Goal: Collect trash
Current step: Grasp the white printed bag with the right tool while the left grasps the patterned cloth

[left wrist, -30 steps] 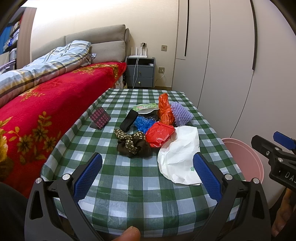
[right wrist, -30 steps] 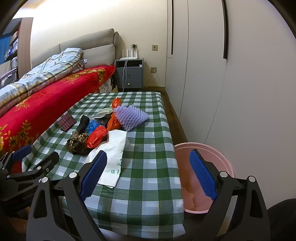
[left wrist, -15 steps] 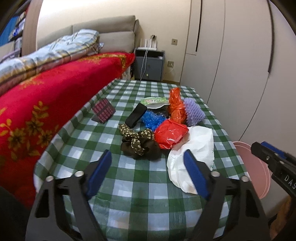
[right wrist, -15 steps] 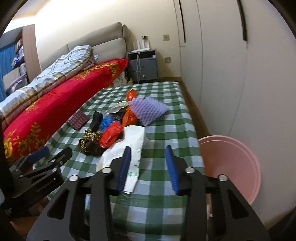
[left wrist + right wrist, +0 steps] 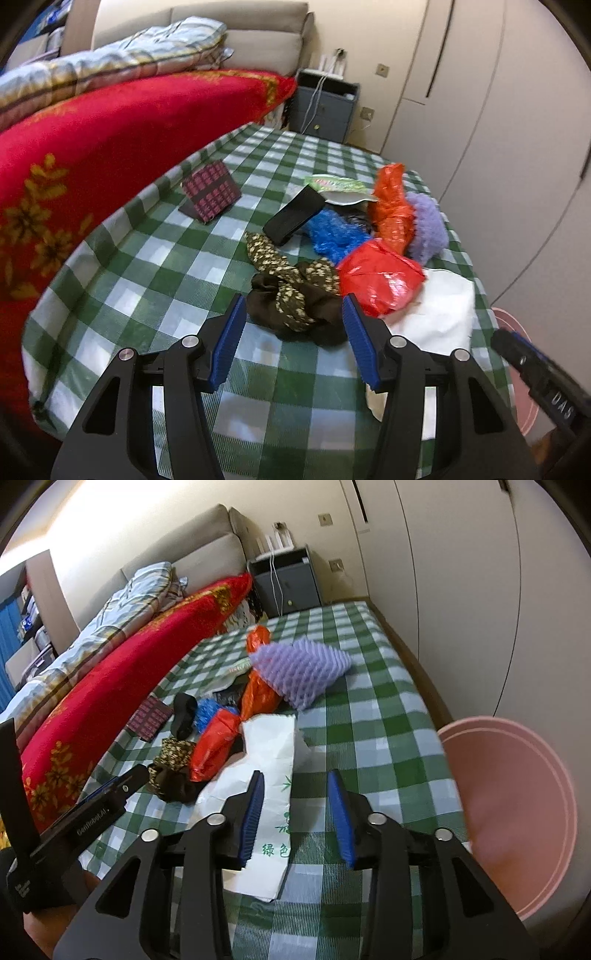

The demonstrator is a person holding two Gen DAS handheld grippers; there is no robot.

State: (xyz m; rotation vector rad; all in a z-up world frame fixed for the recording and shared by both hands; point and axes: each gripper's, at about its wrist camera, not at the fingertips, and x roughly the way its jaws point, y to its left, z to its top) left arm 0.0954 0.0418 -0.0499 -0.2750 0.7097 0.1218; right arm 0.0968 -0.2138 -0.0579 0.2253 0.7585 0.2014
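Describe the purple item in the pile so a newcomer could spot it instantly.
On the green-checked table lies a pile of litter. At its far end, on the side toward the pink bin, sits the purple foam net, against an orange bag. Only it has a bumpy mesh texture.

Table (image 5: pixel 155 288) near end bare; trash pile (image 5: pixel 343 251) mid; bed (image 5: pixel 92 147) crowds left.

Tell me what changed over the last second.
Both grippers came down toward the trash pile. The left gripper has been closing and now frames the brown patterned cloth. The right gripper closed, then reopened slightly over the white plastic bag. Neither grips anything. Trash and pink bin stayed put.
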